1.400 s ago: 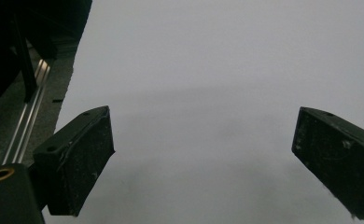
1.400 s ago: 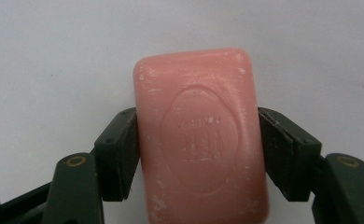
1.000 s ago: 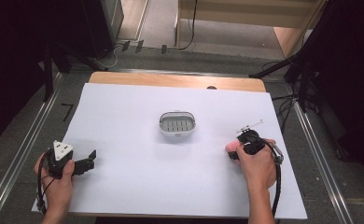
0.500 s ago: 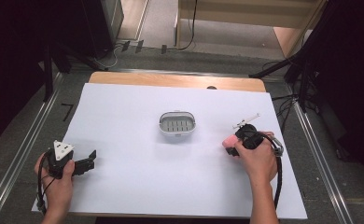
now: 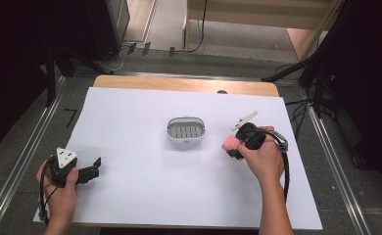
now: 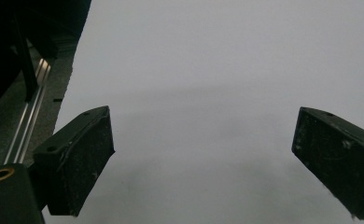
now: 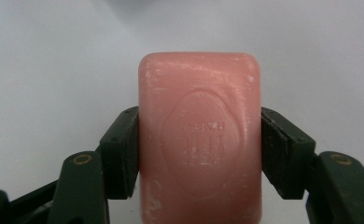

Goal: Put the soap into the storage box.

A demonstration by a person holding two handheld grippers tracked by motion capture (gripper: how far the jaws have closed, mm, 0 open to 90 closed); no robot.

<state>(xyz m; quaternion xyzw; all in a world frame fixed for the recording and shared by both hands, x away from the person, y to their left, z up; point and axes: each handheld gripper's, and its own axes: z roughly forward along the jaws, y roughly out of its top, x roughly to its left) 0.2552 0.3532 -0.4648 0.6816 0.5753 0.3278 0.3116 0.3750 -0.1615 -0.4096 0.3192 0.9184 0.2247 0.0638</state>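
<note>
1. pink soap bar (image 7: 199, 140) is sitting clamped between the right tongs (image 7: 199, 149), pads pressing both its long sides.
2. in the high view the soap bar (image 5: 228, 143) is hovering just right of the grey soap dish (image 5: 185, 130), apart from it.
3. left tongs (image 6: 203, 154) are gaping wide, gripping nothing, resting at the counter's (image 5: 140, 186) near left corner.

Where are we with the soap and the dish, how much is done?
Done: the right claw is shut on the pink soap bar, pads pressing both its sides. In hand: the bar is carried to the right of the soap dish, not yet over it. Left: setting the bar in the dish, which looks empty. The left claw is open near the table's front left corner.
</note>
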